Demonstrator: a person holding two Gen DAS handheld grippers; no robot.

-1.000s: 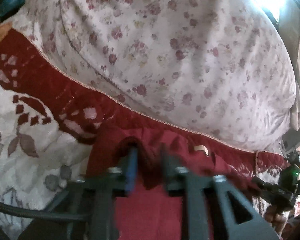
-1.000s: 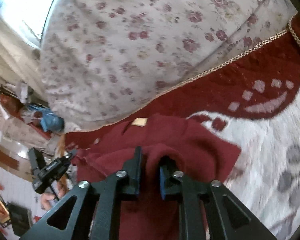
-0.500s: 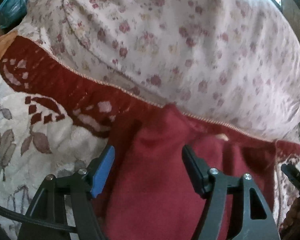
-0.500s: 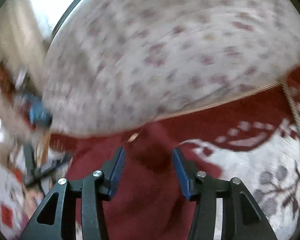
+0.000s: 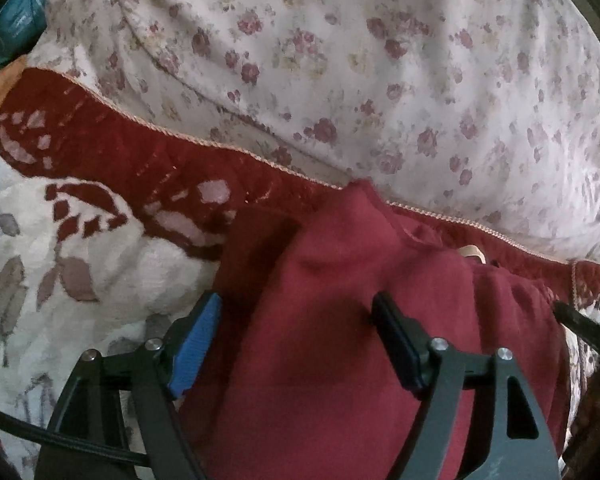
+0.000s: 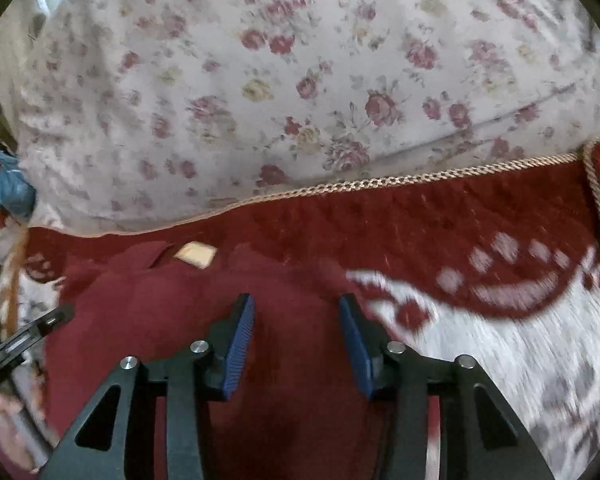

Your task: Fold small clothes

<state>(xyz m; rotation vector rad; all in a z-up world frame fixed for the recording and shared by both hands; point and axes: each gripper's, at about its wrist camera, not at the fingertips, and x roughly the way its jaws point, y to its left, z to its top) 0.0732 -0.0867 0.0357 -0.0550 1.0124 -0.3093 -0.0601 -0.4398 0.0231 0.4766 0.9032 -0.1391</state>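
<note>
A dark red garment (image 5: 340,320) lies on a red-and-white patterned bedspread (image 5: 80,240), its top edge with a tan neck label (image 5: 472,251) pointing toward the floral pillow. My left gripper (image 5: 296,344) is open and empty just above the cloth. In the right wrist view the same garment (image 6: 180,312) and its label (image 6: 194,255) lie below my right gripper (image 6: 296,336), which is open and empty over the garment's right side. The left gripper (image 6: 24,336) shows at the far left of that view.
A large floral pillow or duvet (image 5: 340,60) rises right behind the garment along a gold braided trim (image 6: 420,182). A blue bag (image 5: 16,24) sits at the far left. The patterned bedspread (image 6: 500,360) spreads to the right.
Both grippers were shut on the garment's upper edge a second ago. Both have opened, let the cloth drop flat, and drawn back a little.
</note>
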